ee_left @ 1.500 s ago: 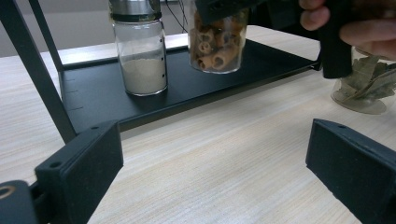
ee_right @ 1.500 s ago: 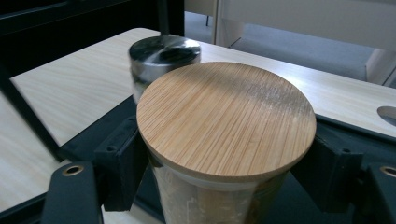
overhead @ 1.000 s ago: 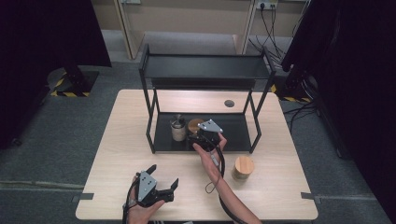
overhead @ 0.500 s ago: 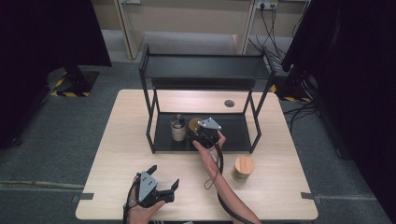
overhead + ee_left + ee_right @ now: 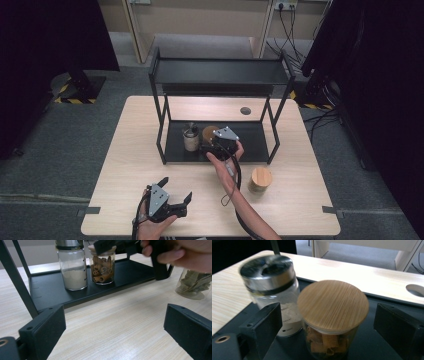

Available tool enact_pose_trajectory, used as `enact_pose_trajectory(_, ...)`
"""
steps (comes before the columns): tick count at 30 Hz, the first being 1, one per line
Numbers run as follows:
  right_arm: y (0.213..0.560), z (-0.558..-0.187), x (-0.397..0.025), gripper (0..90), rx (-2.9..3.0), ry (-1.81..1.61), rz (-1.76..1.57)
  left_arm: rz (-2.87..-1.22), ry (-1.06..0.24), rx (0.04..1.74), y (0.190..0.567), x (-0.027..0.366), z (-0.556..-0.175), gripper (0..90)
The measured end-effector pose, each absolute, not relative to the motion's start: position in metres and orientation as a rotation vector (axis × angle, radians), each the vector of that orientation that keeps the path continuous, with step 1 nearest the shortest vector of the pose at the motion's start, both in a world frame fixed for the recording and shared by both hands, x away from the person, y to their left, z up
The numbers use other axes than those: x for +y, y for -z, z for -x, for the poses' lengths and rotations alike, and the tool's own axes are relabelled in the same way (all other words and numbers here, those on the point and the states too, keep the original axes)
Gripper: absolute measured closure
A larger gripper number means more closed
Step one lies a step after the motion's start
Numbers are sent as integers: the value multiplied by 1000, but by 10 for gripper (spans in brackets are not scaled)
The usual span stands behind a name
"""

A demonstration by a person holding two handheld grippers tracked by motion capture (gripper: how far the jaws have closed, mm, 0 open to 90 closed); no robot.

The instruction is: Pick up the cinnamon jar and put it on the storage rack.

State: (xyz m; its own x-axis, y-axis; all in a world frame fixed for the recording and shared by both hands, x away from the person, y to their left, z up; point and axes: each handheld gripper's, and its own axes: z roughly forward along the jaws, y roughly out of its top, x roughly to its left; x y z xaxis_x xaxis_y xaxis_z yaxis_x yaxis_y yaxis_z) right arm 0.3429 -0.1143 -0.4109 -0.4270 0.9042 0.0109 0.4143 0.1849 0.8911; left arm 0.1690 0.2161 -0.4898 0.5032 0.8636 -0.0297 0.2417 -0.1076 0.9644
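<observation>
While the left gripper [image 5: 175,203] idles near the front edge of the wooden table [image 5: 310,200], jaws spread wide and holding nothing, the work lies farther right on the lower tray of the black shelf rack [image 5: 250,145]. A metal-capped shaker of white powder [image 5: 272,292] stands there, and just beside it, to its right in the high view, is the cinnamon-stick jar [image 5: 332,322] with its bamboo lid. The right gripper [image 5: 327,322] hangs at that jar, jaws apart on either side of it, neither touching the glass, so whether it is arriving or letting go cannot be told. If a grasp is meant, the jaws would best drop below the overhanging lid and close on the glass body, squarely, since the near jaw passes close to the shaker and could nudge it. Well to the right, a second bamboo-lidded jar [image 5: 261,179], holding dried leaves, waits on the bare table in front of the rack.
</observation>
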Motion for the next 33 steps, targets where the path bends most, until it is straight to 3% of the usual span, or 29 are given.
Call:
enact_pose_trajectory(6,403,-332,-124,31,1937,-1240,-1230,-1636,-696,961,490,215,-169,31)
enact_pose_trajectory(33,399,-282,-162,32,2038,-1421,-1040,-1635,-703,966,490,215,-169,31)
